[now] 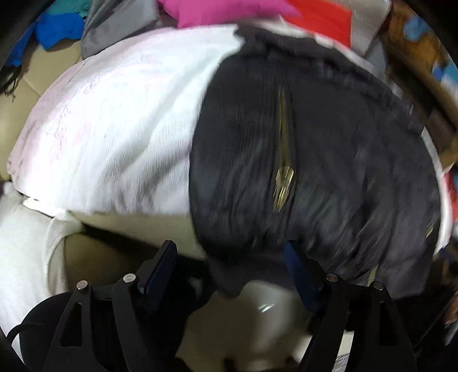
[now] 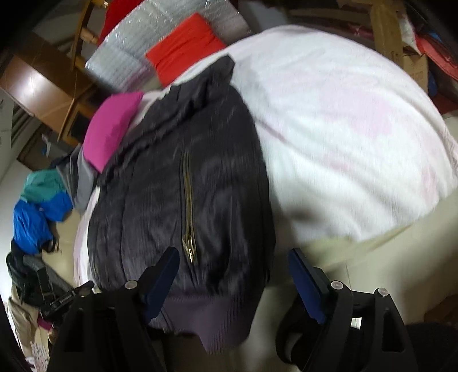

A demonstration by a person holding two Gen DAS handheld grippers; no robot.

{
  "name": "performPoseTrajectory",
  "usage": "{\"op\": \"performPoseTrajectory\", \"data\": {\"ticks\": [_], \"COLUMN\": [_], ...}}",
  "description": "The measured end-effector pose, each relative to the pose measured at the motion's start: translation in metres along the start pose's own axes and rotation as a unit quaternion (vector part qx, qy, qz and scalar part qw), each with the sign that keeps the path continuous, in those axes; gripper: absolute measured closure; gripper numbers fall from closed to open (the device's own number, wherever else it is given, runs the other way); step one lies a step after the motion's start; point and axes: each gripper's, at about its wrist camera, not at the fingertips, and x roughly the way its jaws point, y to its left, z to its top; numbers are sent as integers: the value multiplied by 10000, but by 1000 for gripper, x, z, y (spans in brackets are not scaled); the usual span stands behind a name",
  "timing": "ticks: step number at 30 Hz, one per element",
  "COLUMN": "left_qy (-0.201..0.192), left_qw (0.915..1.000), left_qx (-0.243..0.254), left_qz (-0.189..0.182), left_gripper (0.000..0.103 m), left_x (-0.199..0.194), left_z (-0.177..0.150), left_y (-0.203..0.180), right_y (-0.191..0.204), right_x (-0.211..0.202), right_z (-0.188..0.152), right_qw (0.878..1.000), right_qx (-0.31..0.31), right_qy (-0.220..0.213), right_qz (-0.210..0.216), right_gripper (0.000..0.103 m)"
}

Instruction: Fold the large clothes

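A black quilted jacket with a gold zip lies on a white and pink sheet. Its ribbed hem hangs over the near edge. My left gripper is open, its jaws wide apart, with the hem corner between them but not pinched. In the right wrist view the same jacket lies left of centre on the sheet. My right gripper is open over the jacket's hem, the left finger over the cloth and the right finger past its edge. Both views are blurred by motion.
A pink garment, a red one, a grey one and a blue one lie beyond the sheet. A white garment hangs at the left. Wooden furniture stands to the far left in the right wrist view.
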Motion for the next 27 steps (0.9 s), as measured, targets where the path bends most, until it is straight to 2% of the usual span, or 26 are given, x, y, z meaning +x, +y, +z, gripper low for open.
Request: {"op": "performPoseTrajectory", "data": {"ticks": [2, 5, 8, 10, 14, 15, 17, 18, 20, 21, 24, 27], "left_qy": [88, 466, 802, 941, 1177, 1294, 1430, 1341, 1137, 1053, 948, 825], "left_qw": [9998, 9979, 9951, 9941, 9926, 9915, 9895, 9906, 9926, 9931, 9935, 9936], "left_qx": [90, 155, 269, 290, 192, 99, -40, -90, -105, -121, -203, -195], "left_qz": [156, 412, 506, 444, 207, 33, -227, -249, -407, -506, -600, -748], "left_gripper": [25, 22, 22, 22, 22, 22, 22, 23, 51, 76, 91, 93], "left_x": [5, 21, 38, 47, 62, 68, 75, 73, 66, 62, 56, 44], "left_z": [-5, -11, -18, -21, -23, -24, -27, -28, -30, -31, -36, -43], "left_y": [-1, -1, -4, -6, -4, -2, 2, 3, 7, 8, 13, 20], "right_y": [-1, 2, 4, 6, 14, 16, 20, 24, 31, 34, 39, 38], "right_x": [6, 21, 46, 65, 89, 92, 92, 87, 77, 71, 54, 51], "right_z": [-10, -23, -31, -35, -38, -39, -39, -40, -44, -46, -50, -51], "right_qw": [9998, 9984, 9948, 9925, 9898, 9903, 9910, 9913, 9918, 9923, 9937, 9943], "right_qx": [-32, -149, -153, -128, -326, -378, -469, -579, -737, -791, -826, -742], "right_qy": [212, 545, 1002, 1195, 1310, 1252, 1198, 1126, 979, 898, 731, 763], "right_qz": [0, -69, -126, -245, -456, -475, -366, -366, -352, -328, -198, -85], "right_gripper": [21, 20, 20, 20, 21, 25, 55, 60, 79, 82, 86, 86]}}
